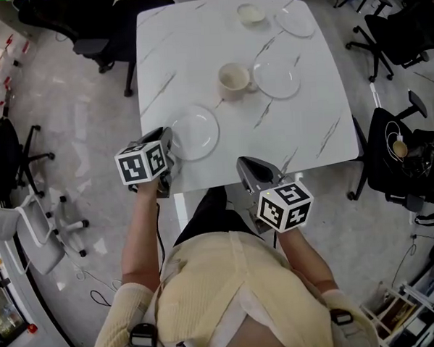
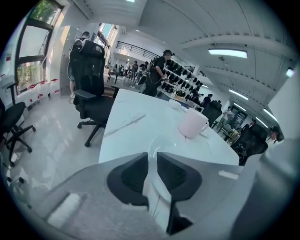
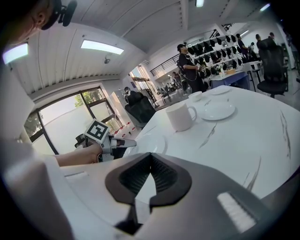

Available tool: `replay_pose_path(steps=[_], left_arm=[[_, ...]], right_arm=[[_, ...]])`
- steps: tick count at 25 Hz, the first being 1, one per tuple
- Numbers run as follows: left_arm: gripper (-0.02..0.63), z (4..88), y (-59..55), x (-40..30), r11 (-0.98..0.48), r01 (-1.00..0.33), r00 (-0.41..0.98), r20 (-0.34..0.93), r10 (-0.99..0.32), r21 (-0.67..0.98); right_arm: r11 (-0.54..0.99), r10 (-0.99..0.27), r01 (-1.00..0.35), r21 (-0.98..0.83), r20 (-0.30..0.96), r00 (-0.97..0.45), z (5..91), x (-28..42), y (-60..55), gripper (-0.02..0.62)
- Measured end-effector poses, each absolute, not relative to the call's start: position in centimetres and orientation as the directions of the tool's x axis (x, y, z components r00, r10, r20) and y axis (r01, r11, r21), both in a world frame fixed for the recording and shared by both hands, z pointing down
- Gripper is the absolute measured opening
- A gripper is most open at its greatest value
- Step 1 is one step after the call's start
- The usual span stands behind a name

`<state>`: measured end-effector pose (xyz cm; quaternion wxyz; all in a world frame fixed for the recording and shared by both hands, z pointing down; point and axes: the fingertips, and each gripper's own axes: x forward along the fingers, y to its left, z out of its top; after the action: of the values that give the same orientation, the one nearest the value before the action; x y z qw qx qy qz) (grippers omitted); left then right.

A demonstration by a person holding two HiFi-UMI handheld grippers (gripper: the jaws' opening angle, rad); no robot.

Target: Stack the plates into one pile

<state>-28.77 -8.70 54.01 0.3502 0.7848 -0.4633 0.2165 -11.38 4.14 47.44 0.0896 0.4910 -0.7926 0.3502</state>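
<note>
A white plate (image 1: 194, 132) lies near the front left edge of the white marble table (image 1: 323, 127). My left gripper (image 1: 170, 147) is at the plate's near left rim. In the left gripper view the rim (image 2: 151, 154) stands between the two pads of the left gripper (image 2: 152, 158), which are closed in on it. A second plate (image 1: 276, 79) lies mid-table beside a white mug (image 1: 234, 80). A third plate (image 1: 296, 20) sits at the far right. My right gripper (image 1: 259, 171) hovers over the table's front edge, shut and holding nothing (image 3: 150, 160).
A small white dish (image 1: 251, 13) sits at the far edge. Black office chairs stand left of the table (image 1: 115, 26) and right of it (image 1: 404, 148). The mug (image 2: 192, 123) stands beyond the held plate. People stand in the background (image 2: 157, 70).
</note>
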Motion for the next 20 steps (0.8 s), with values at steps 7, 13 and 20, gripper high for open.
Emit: replay_pose_path(steps=[7,13,20], left_arm=[[0.04,51.0,-8.0,-28.5,-0.354,-0.849,0.527,0.592,-0.61,0.391],[0.028,49.5,-7.0,-28.3,-0.368,-0.824,0.563,0.548,-0.619,0.431],[0.011,46.1,-5.8,-26.9,-0.417,-0.749,0.649,0.442,-0.619,0.514]], right_arm=[[0.283,-0.719,-0.834,-0.473,0.471,-0.511,46.8,-11.8,4.3,0.005],[0.298,-0.727,-0.835,-0.463,0.456,-0.513,46.2,-12.2,4.5,0.005],[0.296,-0.737,-0.833,-0.467,0.443,-0.51,45.5,-12.2,4.9,0.005]])
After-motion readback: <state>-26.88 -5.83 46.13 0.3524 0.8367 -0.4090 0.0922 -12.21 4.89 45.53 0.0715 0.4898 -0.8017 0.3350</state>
